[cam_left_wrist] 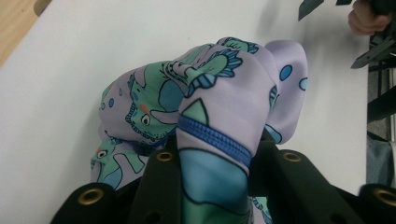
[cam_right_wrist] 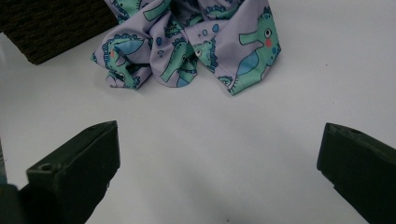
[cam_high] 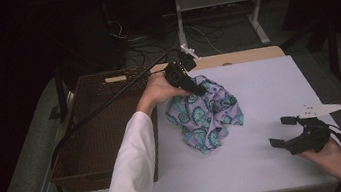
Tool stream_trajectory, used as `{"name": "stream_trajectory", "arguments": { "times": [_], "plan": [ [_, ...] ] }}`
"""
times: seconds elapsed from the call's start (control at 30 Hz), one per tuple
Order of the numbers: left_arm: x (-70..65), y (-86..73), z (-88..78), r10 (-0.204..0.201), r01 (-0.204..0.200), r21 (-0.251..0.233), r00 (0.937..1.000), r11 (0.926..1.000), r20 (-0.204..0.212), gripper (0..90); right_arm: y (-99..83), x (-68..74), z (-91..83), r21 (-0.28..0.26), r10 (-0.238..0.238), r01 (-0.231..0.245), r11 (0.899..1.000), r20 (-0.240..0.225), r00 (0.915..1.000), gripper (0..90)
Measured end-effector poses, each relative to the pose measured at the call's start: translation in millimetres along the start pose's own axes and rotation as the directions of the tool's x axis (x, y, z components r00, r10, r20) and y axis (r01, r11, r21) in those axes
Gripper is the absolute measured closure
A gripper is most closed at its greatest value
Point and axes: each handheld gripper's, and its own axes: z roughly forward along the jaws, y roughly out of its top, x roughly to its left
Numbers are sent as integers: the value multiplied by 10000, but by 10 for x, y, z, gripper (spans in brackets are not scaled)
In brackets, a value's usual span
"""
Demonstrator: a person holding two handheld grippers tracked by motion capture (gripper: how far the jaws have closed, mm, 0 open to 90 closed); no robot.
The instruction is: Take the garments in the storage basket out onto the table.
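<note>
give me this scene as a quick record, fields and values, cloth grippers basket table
cloth: crumpled lilac dinosaur-print cloth, bunched on the table, one fold lifted
left gripper: left gripper shut on a blue-seamed fold of the cloth
right gripper: right gripper open, holds nothing, apart from the cloth, over the table's near right part
basket: dark wicker basket, left of the table, cloth not in it
table: white table
</note>
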Motion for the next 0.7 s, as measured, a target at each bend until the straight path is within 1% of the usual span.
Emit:
{"name": "stream_trajectory", "arguments": {
  "times": [0.07,0.1,0.17,0.2,0.23,0.27,0.3,0.33,0.37,0.4,0.43,0.47,0.5,0.53,0.57,0.63,0.7],
  "plan": [
    [-9,-30,28,4,-3,-105,10000,9999,78,636,-1,1,-1,7,6,-6,10000,1,10000,0],
    [-13,-42,34,46,-46,-83,10000,10000,77,597,-1,1,-2,10,3,-3,10000,1,10000,0],
    [-37,-65,47,54,-53,-184,10000,9998,53,499,-1,2,-3,6,-3,3,10000,3,10000,0],
    [-43,-82,39,-6,8,-91,9999,10000,151,422,-2,3,-2,13,2,-2,10000,5,10000,0],
    [-43,-82,39,-6,8,-91,9999,10000,151,392,-2,3,-2,13,2,-2,10000,5,10000,0],
    [-59,-97,42,-158,163,-304,9997,9994,164,392,-2,4,-1,11,0,0,10000,10,10000,0],
    [-73,-120,19,-217,230,-496,9994,9985,265,325,-2,5,1,9,-16,16,10000,21,10000,0],
    [-73,-120,19,-217,230,-496,9994,9985,265,286,-2,5,1,9,-16,16,10000,21,10000,0],
    [-80,-132,3,-217,233,-586,9994,9980,283,286,-2,4,1,9,-19,19,10000,23,10000,0],
    [-89,-146,-13,-243,269,-717,9990,9971,364,188,-2,4,-1,10,-1,1,10000,12,10000,0],
    [-98,-159,-35,-279,307,-783,9989,9965,371,188,-2,4,-1,10,-1,1,10000,12,10000,0],
    [-106,-174,-59,-250,275,-893,9993,9956,291,138,-2,2,-2,15,4,-4,10000,10,10000,0],
    [-128,-204,-103,-307,320,-1012,9994,9944,142,63,-2,3,-3,13,5,-5,10000,17,10000,0],
    [-128,-204,-103,-307,320,-1012,9994,9944,142,14,-2,3,-3,13,5,-5,10000,17,10000,0],
    [-133,-216,-133,-269,276,-915,9996,9954,87,14,-1,4,-2,15,3,-3,10000,16,10000,0],
    [-158,-255,-183,-314,293,-1028,9993,9943,-186,0,0,9,2,15,-6,6,10000,37,10000,0],
    [-177,-303,-244,-320,289,-1120,9991,9933,-262,0,1,11,3,18,-7,7,10000,42,10000,0]
  ]
}}
